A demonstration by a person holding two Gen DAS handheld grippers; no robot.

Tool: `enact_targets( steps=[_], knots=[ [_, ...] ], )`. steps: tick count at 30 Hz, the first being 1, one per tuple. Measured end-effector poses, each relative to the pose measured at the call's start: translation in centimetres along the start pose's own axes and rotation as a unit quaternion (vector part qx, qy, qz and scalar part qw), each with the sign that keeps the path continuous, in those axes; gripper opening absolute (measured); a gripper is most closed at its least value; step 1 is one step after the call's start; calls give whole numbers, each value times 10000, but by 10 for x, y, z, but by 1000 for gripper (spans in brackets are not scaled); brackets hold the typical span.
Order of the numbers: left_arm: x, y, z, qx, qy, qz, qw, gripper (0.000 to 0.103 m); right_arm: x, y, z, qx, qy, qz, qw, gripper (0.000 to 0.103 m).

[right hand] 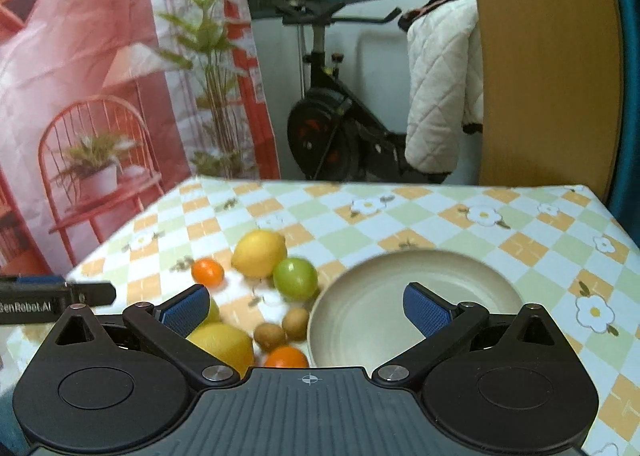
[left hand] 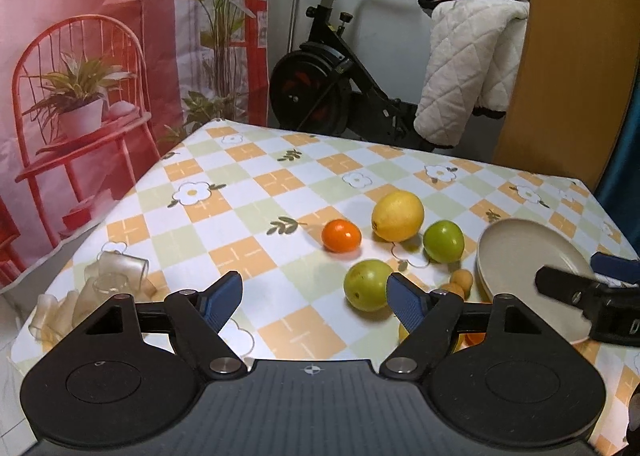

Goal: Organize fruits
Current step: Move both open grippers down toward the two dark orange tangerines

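Fruits lie loose on the surface (left hand: 248, 192), which is covered by a checked cloth in orange, pale green and white with printed flowers, all left of a round, shallow, matte beige plate (right hand: 360, 296).

Left gripper (left hand: 316, 296): ribbed blue pads set wide apart, nothing between them, tilted down toward the cloth. Its right pad overlaps, in the left wrist view, the edge of a smooth round green fruit (left hand: 366, 284); contact cannot be judged.

Right gripper (right hand: 306, 310): pads likewise spread and empty, hovering over the near left part of the plate, angled down.

Nearest to the right wrist camera: a glossy orange citrus (right hand: 286, 357) and a large yellow lemon-shaped fruit (right hand: 224, 344), both partly hidden by the gripper body. Just beyond them, two small dull brown round fruits (right hand: 282, 328) side by side beside the plate rim.

Farther: a second green fruit (right hand: 295, 278) just beside a second yellow lemon (right hand: 260, 254), and a small shiny orange mandarin (right hand: 208, 272) to their left, apart from them.

Near left corner of the surface: frosted translucent cups (left hand: 120, 268), tipped over.

Behind the surface: a black exercise bike (left hand: 332, 68) with a white quilted cloth (left hand: 464, 68) draped over it, and a red printed backdrop (left hand: 100, 56).
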State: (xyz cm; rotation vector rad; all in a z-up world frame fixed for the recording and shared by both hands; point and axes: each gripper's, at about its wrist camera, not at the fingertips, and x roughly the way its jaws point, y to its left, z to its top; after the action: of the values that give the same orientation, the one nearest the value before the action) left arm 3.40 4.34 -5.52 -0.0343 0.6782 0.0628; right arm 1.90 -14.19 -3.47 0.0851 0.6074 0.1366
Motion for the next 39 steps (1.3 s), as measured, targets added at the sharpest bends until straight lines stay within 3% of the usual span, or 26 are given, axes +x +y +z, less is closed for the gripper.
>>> enact_targets(
  steps=[9,22,30,39],
  knots=[
    [4,-11,-15,192,300,37,9994,88,-7,3,-12,-360,234,166,9989,102],
    [0,-19,-25,281,265,-201,9991,83,-31,5,-27,-1052,90,394,9936,98],
    [-7,-20,-30,297,96,-277,9991,83,-26,-6,-32,-783,415,457,9950,98],
    [-5,-25,-34,337,299,-302,9985,83,-25,-14,-39,-539,589,558,9952,93]
  ],
)
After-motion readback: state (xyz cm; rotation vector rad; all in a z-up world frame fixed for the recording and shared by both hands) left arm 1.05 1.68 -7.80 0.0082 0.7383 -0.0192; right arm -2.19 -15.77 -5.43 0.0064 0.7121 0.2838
